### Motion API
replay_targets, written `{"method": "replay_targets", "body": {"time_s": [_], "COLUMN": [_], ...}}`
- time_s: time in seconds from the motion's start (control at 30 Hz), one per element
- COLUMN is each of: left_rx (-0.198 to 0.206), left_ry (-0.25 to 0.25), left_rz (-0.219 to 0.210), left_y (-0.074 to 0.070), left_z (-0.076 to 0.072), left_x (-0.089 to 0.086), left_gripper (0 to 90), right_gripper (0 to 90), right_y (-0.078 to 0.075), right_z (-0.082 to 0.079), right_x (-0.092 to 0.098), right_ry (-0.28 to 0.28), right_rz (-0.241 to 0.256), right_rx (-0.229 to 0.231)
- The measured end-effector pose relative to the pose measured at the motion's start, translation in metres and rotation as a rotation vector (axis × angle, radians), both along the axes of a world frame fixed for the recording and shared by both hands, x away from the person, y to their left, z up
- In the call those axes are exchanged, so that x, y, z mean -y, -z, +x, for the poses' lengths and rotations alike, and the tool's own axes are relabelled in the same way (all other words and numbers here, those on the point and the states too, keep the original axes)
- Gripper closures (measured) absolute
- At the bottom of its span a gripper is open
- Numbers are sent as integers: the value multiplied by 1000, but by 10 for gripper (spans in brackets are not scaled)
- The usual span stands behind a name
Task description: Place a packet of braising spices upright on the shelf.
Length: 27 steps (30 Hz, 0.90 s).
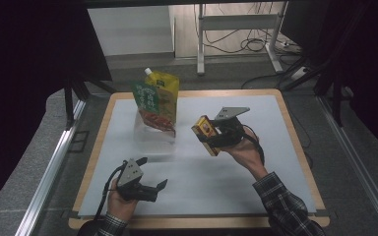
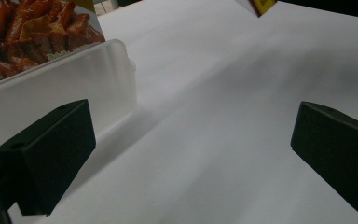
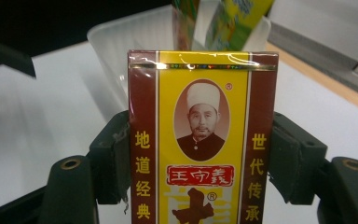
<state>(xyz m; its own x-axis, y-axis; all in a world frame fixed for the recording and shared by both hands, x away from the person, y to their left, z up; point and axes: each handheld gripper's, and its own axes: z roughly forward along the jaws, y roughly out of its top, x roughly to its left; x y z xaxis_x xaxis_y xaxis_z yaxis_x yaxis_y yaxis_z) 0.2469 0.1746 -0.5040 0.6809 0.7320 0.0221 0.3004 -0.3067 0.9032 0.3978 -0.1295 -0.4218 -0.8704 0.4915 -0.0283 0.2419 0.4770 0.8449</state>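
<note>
Right gripper [image 1: 211,135] pinches a yellow-and-maroon box [image 3: 203,140] reading 王守義, 地道经典, 世代传承, right of the clear tub [image 1: 153,133]; left gripper [image 1: 150,174] spread wide over the near bench [image 1: 226,187].

Left hand-held gripper [image 1: 153,173] low, jaws apart; right hand-held gripper [image 1: 211,135] raised, clamped.

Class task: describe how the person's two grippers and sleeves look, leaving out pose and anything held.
Both the left gripper and the right gripper are black, two-jawed, with blocky jaws, each topped by a grey three-cornered plate. A black cable trails from the left one. The sleeves are dark plaid.
</note>
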Motion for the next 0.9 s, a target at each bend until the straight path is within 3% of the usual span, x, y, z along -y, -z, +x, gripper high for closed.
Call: {"method": "replay_targets", "body": {"time_s": [0.57, 0.7, 0.9], "left_rx": [0, -1, -2], "left_ry": [7, 8, 11], "left_rz": [-8, -10, -15], "left_y": [0, 0, 0], "left_z": [0, 0, 0], "left_x": [0, 0, 0], "left_gripper": [0, 0, 0], "right_gripper": [322, 322, 322], "right_y": [10, 13, 17], "right_z": [16, 19, 24], "right_x": [-49, -61, -78], "right_ry": [-28, -34, -43], "right_rz": [160, 178, 202], "right_rx": [43, 75, 87]}}
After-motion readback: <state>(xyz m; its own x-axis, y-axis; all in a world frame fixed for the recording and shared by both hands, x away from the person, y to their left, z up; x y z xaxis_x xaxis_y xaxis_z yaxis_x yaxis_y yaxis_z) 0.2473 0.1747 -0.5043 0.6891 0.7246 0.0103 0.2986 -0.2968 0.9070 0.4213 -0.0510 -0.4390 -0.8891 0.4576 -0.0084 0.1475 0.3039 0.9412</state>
